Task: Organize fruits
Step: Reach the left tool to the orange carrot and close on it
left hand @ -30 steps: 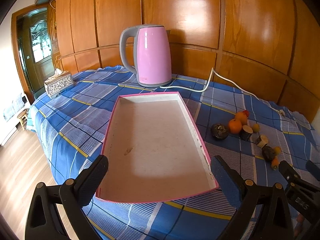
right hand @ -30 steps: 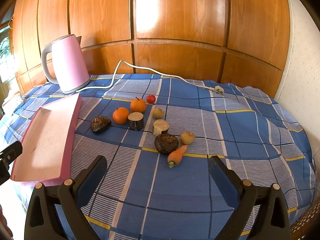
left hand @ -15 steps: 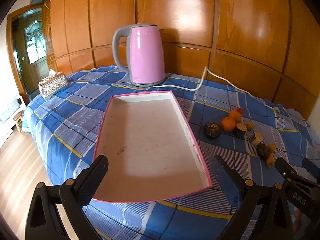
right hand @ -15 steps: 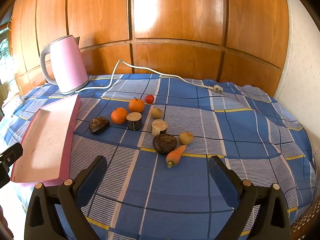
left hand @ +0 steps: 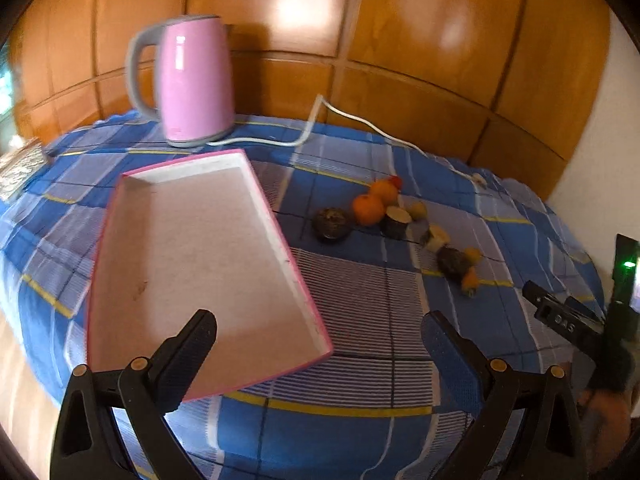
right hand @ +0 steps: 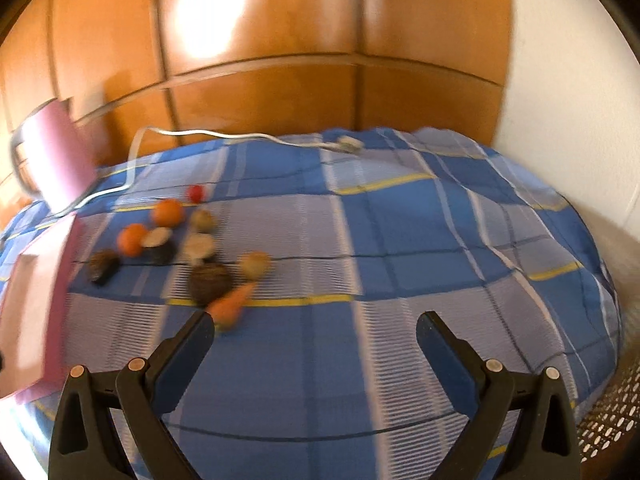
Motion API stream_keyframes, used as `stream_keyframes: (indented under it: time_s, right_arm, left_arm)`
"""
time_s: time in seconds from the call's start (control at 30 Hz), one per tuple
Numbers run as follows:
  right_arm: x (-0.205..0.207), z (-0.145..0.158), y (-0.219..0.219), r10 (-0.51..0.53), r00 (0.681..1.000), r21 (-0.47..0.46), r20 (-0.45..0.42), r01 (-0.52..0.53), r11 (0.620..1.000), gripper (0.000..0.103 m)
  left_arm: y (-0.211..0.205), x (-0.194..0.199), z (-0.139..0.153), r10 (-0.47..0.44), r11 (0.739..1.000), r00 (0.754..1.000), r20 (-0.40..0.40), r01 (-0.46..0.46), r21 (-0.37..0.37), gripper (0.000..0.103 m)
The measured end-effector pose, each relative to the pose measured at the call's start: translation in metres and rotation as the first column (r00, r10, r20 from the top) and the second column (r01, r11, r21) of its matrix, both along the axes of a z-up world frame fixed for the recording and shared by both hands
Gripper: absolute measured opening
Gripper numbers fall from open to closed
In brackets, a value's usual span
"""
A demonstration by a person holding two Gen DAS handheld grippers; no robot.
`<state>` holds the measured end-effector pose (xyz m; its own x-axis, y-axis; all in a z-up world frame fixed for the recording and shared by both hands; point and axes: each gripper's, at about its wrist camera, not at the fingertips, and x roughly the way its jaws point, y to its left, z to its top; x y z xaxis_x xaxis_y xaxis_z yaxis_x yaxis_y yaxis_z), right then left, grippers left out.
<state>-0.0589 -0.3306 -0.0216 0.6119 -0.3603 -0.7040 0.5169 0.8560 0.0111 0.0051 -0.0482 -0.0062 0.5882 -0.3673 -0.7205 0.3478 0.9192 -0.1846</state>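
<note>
A pink-rimmed shallow tray (left hand: pixel 120 264) lies bare on the blue plaid cloth. To its right lies a cluster of small fruits and vegetables: two oranges (left hand: pixel 368 209) (right hand: pixel 168 212), a dark round fruit (left hand: pixel 331 222) (right hand: pixel 209 282), a carrot (right hand: pixel 231 307), a cherry tomato (right hand: pixel 196 193). My left gripper (left hand: pixel 318 338) hovers open over the tray's near right corner, holding nothing. My right gripper (right hand: pixel 314 338) stands open above bare cloth, its left finger just short of the carrot. The right wrist view is motion-blurred.
A pink electric kettle (left hand: pixel 192 80) (right hand: pixel 56 156) stands at the back with its white cord (left hand: pixel 360 120) and plug (right hand: pixel 348 144) trailing across the cloth. Wood panelling rises behind; a white wall (right hand: pixel 568 80) is on the right. The table's edge drops away on the left.
Both grippers have swung to the right; the tray and fruits now sit further left in each view. The right gripper has come closer to the carrot. Both stay open.
</note>
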Motion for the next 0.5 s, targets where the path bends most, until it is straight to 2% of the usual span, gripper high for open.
stream_keyframes:
  time_s: [0.23, 0.5]
  right_arm:
    - [-0.012, -0.012, -0.040, -0.103, 0.994, 0.012, -0.024, 0.103, 0.995, 0.103]
    - [-0.013, -0.023, -0.061, -0.150, 0.988, 0.018, -0.048, 0.151, 0.988, 0.103]
  left_arm:
    - [-0.025, 0.010, -0.007, -0.120, 0.993, 0.992, -0.043, 0.120, 0.006, 0.103]
    - [-0.053, 0.018, -0.012, -0.179, 0.984, 0.983, -0.033, 0.179, 0.019, 0.103]
